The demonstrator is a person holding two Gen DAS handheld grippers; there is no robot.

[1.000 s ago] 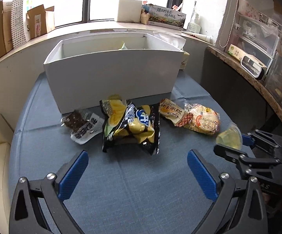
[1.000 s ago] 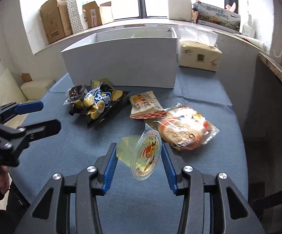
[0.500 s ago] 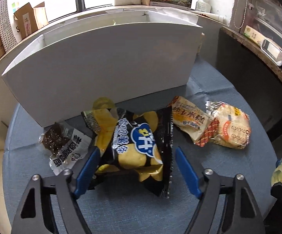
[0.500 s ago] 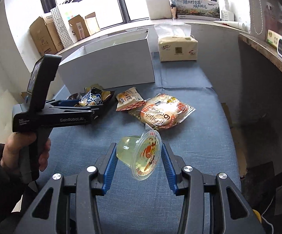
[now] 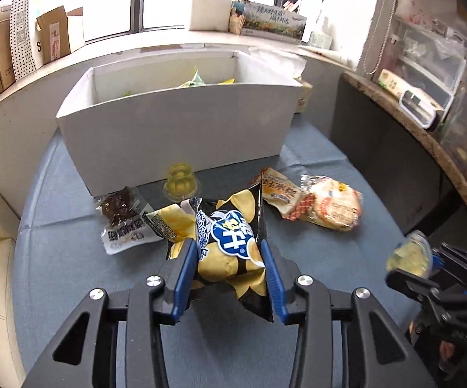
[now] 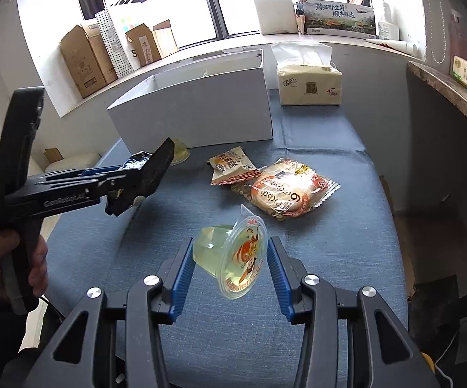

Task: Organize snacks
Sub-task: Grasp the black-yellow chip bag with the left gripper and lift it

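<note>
My left gripper [image 5: 228, 255] is shut on a black and yellow chip bag [image 5: 230, 242] and holds it above the blue table. My right gripper [image 6: 230, 258] is shut on a clear jelly cup [image 6: 233, 255] and holds it above the table; that cup also shows in the left wrist view [image 5: 409, 255]. The white box [image 5: 181, 129] stands behind, with some snacks inside. On the table lie a dark jerky packet [image 5: 122, 218], a second jelly cup [image 5: 181, 182], a small orange packet [image 5: 280, 190] and a round cracker pack [image 5: 335, 205].
A tissue pack [image 6: 309, 82] stands right of the white box [image 6: 197, 113]. Cardboard boxes [image 6: 84, 61] and a paper bag line the window sill. A stone counter [image 5: 427, 135] with containers runs along the right. The left gripper's body [image 6: 71, 190] shows at the left in the right wrist view.
My left gripper closed on the chip bag and lifted it off the table, uncovering the second jelly cup. My right gripper kept holding its jelly cup and moved a little.
</note>
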